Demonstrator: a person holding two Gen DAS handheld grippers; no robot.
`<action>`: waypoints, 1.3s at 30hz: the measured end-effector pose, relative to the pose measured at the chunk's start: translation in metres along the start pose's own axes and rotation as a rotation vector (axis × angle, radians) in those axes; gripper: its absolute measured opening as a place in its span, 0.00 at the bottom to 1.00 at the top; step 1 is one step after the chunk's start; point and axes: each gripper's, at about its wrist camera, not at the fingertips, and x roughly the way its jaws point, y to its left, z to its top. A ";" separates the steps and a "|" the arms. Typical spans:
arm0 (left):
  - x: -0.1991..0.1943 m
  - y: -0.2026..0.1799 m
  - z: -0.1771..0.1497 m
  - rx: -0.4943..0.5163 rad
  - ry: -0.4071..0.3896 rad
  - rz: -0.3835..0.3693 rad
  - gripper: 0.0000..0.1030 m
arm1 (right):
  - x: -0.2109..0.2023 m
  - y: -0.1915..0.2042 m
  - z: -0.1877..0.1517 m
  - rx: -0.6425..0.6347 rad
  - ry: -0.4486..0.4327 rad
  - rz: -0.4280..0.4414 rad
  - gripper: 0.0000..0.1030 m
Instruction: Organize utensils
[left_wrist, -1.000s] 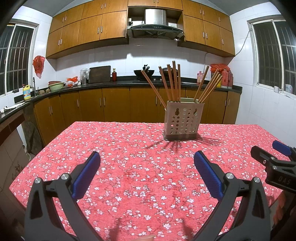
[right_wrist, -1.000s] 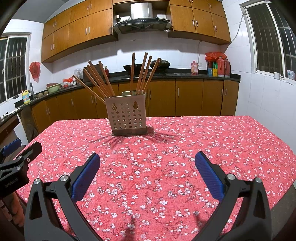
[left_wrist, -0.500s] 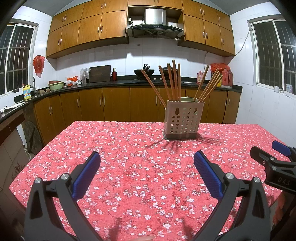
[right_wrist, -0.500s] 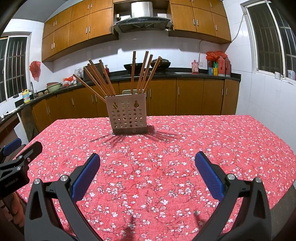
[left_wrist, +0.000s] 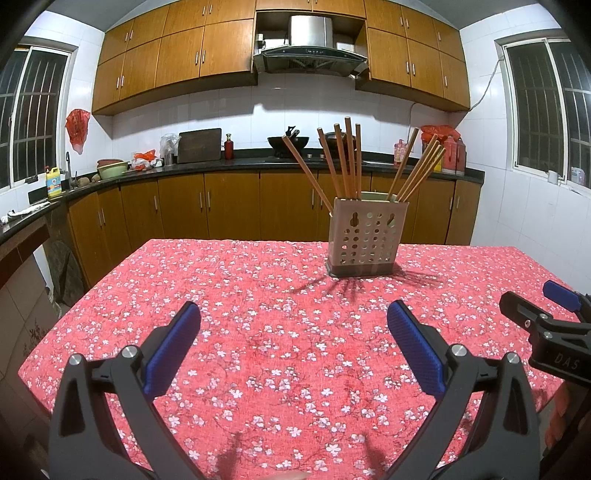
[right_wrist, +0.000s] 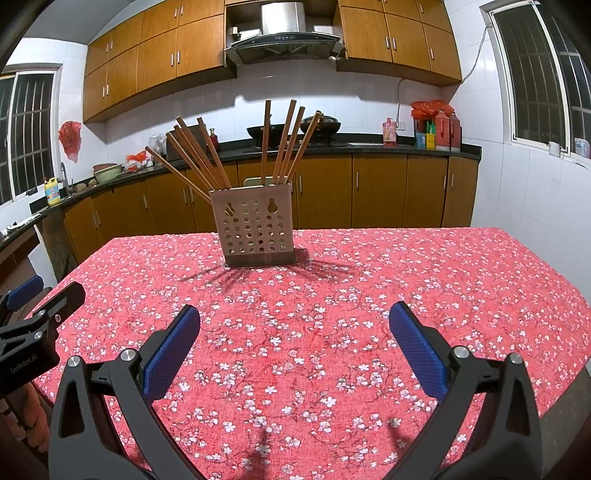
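Standing upright toward the table's far edge: perforated holder with wooden chopsticks. Left gripper and right gripper both spread wide, holding nothing, near edge.

One perforated holder on the one worktop, and here comes the chopstick count: five chopsticks fanning left, four more on the right side, nine in all. The left wrist view agrees, five and four. Two keyhole slots on the holder's front face. Two sets of tongs, the left tongs and the right tongs, two blue pads apiece, so four pads. Behind: two woks, one range hood, two barred windows.
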 end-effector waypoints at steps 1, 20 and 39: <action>0.000 0.000 0.000 0.000 0.000 0.000 0.96 | 0.000 0.000 0.000 0.000 0.000 0.000 0.98; 0.001 0.000 -0.003 -0.003 0.005 0.001 0.96 | 0.000 0.000 0.000 0.001 0.003 0.001 0.98; 0.002 0.001 -0.003 -0.005 0.009 0.008 0.96 | 0.001 0.000 -0.002 0.001 0.006 0.001 0.98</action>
